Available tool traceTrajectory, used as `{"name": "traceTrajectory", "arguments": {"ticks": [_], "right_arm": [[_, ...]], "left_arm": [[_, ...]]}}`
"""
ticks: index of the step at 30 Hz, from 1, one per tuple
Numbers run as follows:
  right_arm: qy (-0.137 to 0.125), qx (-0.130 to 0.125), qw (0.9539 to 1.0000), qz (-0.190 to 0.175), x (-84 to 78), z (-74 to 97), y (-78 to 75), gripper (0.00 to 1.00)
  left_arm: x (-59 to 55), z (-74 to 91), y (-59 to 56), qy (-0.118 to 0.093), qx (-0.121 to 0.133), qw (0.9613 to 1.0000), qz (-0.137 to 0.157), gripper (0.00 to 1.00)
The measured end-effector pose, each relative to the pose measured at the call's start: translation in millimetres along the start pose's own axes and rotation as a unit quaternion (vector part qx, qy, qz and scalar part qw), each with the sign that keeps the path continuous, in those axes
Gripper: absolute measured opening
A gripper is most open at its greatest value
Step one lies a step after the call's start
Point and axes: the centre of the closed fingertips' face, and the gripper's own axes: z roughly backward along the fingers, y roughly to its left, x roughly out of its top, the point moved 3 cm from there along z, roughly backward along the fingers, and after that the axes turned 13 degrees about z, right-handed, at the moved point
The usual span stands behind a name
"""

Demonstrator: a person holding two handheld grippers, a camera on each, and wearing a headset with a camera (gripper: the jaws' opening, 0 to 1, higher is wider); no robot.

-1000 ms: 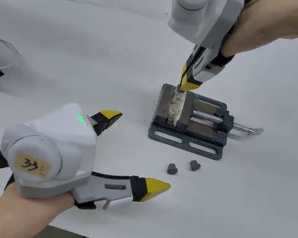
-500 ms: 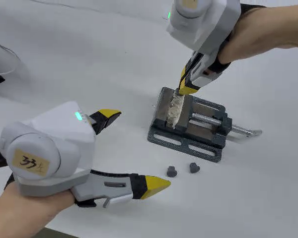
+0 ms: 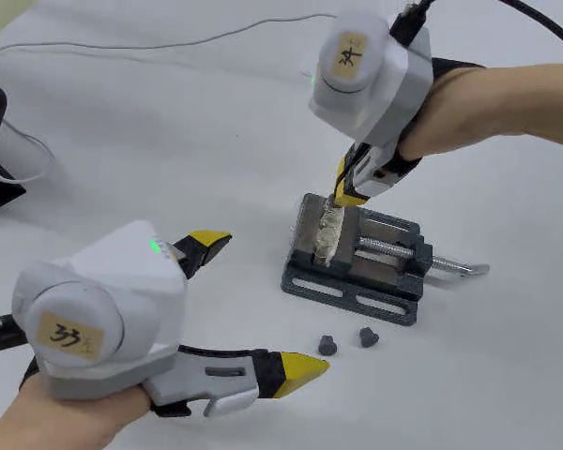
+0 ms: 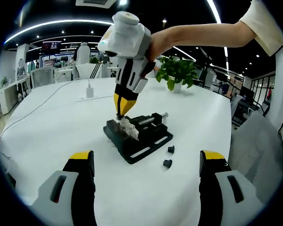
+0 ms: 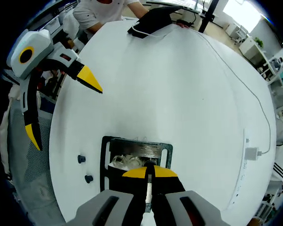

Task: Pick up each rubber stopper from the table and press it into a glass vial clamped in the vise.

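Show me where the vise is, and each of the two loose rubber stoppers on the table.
vise (image 3: 349, 292): head view, on its front base rail.
nearer stopper (image 3: 327, 346): head view, on its top, the one closer to the person.
farther stopper (image 3: 367, 337): head view, on its top.

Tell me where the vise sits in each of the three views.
Head view: vise right of centre, under the right gripper.
Left gripper view: vise at centre, beyond the open jaws.
Right gripper view: vise at bottom centre, under the jaw tips.
Shared landmark: two loose stoppers near its base.
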Motion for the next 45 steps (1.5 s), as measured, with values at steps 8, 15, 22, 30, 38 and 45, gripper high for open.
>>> {"name": "traceTrajectory", "arguments": {"ticks": [8,15,22,30,38,45], "right_arm": [[-0.014,-0.027,0.9995,0.011,-1.7,0.5,1.8,0.0],[-0.02,-0.031,0.9993,0.001,-2.5,-0.5,-0.3,0.0],[-0.019,-0.033,0.9992,0.012,-2.8,-1.2,-0.9,0.0],[-0.042,-0.054,0.9976,0.015,-1.4,-1.7,-1.4,0.0],[-0.044,-0.064,0.9969,0.013,-2.2,-0.2,0.2,0.0],[-0.041,-0.066,0.997,0.009,-4.3,2.2,-3.9,0.03]], "left_arm": [[3.0,1.2,-5.4,0.002,-0.005,0.9999,-0.01,0.92],[1.8,-0.1,-10.2,0.001,-0.009,0.9999,-0.012,0.92],[0.3,0.0,-11.6,0.005,-0.012,0.9998,-0.013,0.92],[1.4,0.3,-11.9,0.008,-0.014,0.9997,-0.018,0.92],[1.1,0.0,-15.1,0.01,-0.017,0.9996,-0.021,0.92],[1.0,1.7,-14.1,0.011,-0.015,0.9996,-0.022,0.92]]}}
